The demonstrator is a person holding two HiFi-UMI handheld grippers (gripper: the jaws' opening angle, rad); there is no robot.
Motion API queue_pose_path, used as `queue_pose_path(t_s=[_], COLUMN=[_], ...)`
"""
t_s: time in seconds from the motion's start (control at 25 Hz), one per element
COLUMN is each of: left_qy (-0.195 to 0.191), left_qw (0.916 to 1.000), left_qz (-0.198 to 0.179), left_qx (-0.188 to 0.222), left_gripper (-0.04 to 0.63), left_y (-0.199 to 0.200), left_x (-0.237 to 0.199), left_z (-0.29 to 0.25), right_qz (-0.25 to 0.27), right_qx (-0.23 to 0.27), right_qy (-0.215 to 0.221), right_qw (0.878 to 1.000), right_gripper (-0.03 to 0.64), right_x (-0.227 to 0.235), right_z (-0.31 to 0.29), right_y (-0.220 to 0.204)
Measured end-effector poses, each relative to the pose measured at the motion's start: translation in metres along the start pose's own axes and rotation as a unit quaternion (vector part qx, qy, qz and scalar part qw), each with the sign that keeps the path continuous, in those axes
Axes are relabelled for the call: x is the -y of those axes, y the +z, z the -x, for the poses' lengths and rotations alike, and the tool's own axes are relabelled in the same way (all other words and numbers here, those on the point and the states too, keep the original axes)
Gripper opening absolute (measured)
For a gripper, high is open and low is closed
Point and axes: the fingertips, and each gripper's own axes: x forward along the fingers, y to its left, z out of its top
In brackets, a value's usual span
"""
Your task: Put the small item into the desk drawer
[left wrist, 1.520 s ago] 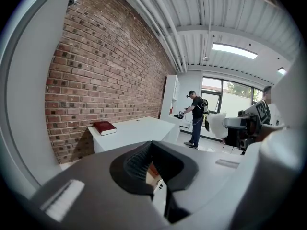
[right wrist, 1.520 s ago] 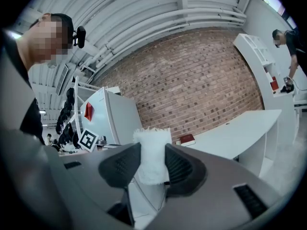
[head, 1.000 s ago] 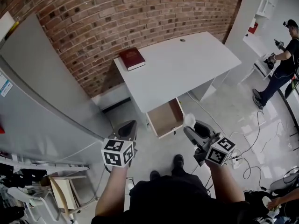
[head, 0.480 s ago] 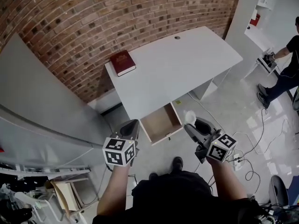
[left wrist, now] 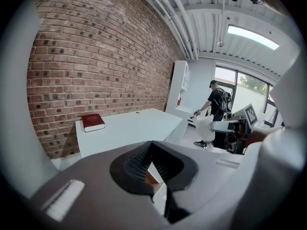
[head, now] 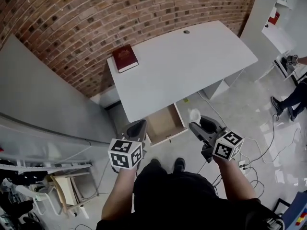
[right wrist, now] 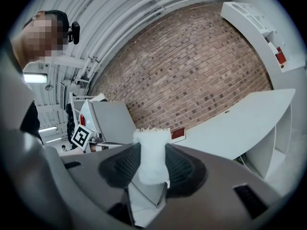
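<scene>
The white desk (head: pixel 187 61) stands against the brick wall, and its wooden drawer (head: pixel 165 124) is pulled open at the front edge. My right gripper (head: pixel 197 123) is just right of the drawer, shut on a small white soft item (head: pixel 194 114) that sticks up between the pads (right wrist: pixel 151 145). My left gripper (head: pixel 136 128) hovers just left of the drawer, its jaws together with nothing in them (left wrist: pixel 152 146). Both grippers hang above the floor, short of the desk. In the left gripper view the right gripper (left wrist: pixel 230 127) shows with the white item (left wrist: pixel 204 128).
A red book (head: pixel 124 57) lies on the desk's far left corner. A grey cabinet (head: pixel 48 95) stands to the left, white shelving (head: pixel 283 8) at the far right. Cables and a power strip (head: pixel 242 166) lie on the floor at right, near a person's legs (head: pixel 292 99).
Both grippers have moved forward towards the desk, the right one still carrying the white item. The open drawer now sits between them, closer than before.
</scene>
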Motion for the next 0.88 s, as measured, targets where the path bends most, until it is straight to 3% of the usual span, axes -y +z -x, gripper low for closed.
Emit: queue_pose_path(t_s=[0.52, 0.88], left_qy=[-0.009, -0.024], left_qw=[0.9984, 0.9947], left_qz=[0.032, 0.06], left_qx=[-0.046, -0.08], left_gripper=[0.012, 0.011], left_y=[-0.04, -0.082], left_x=[-0.04, -0.057], left_z=[-0.041, -0.071], right_qz=[-0.022, -0.037], right_qx=[-0.07, -0.123], right_qy=[-0.004, -0.006], right_qw=[0.997, 0.992], right_gripper=[0.153, 0.153], right_x=[0.023, 0.036], right_z=[-0.058, -0.097], right_y=[-0.041, -0.092])
